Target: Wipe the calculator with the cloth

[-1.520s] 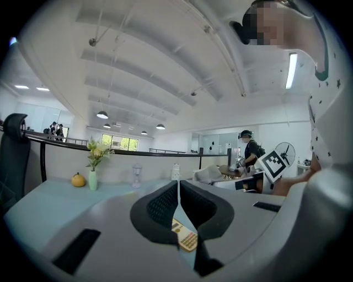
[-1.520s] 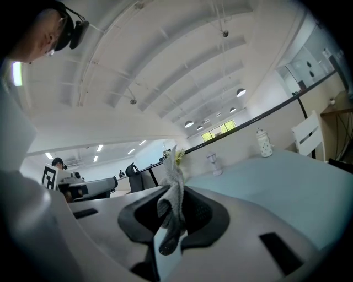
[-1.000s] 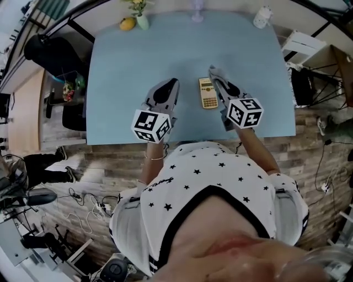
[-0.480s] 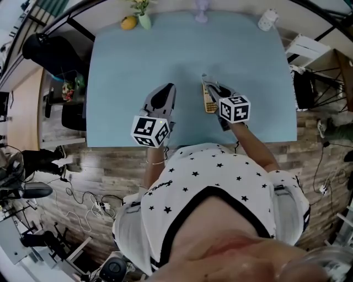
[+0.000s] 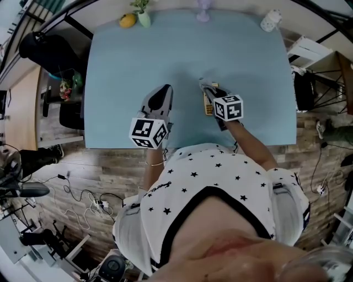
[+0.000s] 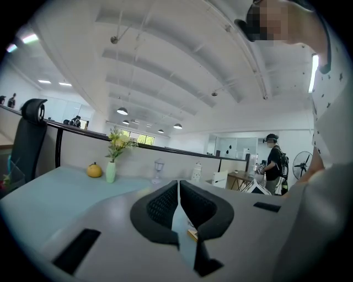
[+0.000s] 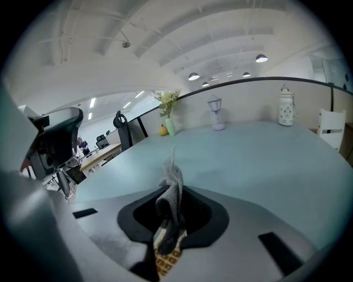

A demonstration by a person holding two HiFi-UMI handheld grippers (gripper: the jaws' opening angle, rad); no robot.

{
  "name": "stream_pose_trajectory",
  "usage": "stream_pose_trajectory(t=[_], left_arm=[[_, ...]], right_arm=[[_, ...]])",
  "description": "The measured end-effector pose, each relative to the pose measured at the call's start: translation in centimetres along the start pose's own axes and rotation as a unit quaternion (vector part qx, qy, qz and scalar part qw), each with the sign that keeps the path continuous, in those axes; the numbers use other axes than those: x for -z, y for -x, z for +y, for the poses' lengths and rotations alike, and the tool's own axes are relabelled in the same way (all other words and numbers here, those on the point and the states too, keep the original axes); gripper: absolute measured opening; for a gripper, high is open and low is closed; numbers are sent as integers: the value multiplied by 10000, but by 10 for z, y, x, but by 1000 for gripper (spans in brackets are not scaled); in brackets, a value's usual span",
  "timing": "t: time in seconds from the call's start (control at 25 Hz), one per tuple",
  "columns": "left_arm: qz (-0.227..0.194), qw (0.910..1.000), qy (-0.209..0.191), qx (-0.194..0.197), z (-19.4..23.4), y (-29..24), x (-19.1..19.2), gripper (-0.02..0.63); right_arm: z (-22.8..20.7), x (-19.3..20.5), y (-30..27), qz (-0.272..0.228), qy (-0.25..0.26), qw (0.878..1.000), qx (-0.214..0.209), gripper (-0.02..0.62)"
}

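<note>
A yellow calculator (image 5: 208, 102) lies on the light blue table (image 5: 138, 60), mostly covered by my right gripper (image 5: 210, 91). That gripper is shut on a grey cloth (image 7: 172, 190), which hangs down over the calculator's keys (image 7: 166, 259); in the head view the cloth (image 5: 207, 85) pokes out ahead of the jaws. My left gripper (image 5: 160, 99) rests to the left of the calculator, its jaws shut with nothing between them. A sliver of the calculator (image 6: 192, 234) shows under the left gripper (image 6: 177, 205).
At the table's far edge stand a small vase with flowers (image 5: 142, 16), a yellow fruit-shaped ornament (image 5: 127, 21), a little lamp (image 5: 203, 10) and a white lantern (image 5: 270, 20). A black office chair (image 5: 41, 49) stands left of the table. A person (image 6: 274, 164) stands in the background.
My right gripper has moved left and forward onto the calculator, bringing the cloth over it. The left gripper stayed nearly still.
</note>
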State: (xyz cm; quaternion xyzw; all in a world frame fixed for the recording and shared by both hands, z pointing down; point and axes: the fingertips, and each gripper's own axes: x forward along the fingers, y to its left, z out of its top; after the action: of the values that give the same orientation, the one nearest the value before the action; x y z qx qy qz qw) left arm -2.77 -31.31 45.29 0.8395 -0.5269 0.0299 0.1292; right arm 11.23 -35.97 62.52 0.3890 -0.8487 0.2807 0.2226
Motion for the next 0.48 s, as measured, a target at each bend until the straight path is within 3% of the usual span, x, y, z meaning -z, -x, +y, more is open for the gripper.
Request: stream_pose_trajectory(t=[0.48], left_arm=[[45,10000,-7,-13,0,-9,1,35]], right_arm=[[-4,24,-15,424,18,9991,-39,58]])
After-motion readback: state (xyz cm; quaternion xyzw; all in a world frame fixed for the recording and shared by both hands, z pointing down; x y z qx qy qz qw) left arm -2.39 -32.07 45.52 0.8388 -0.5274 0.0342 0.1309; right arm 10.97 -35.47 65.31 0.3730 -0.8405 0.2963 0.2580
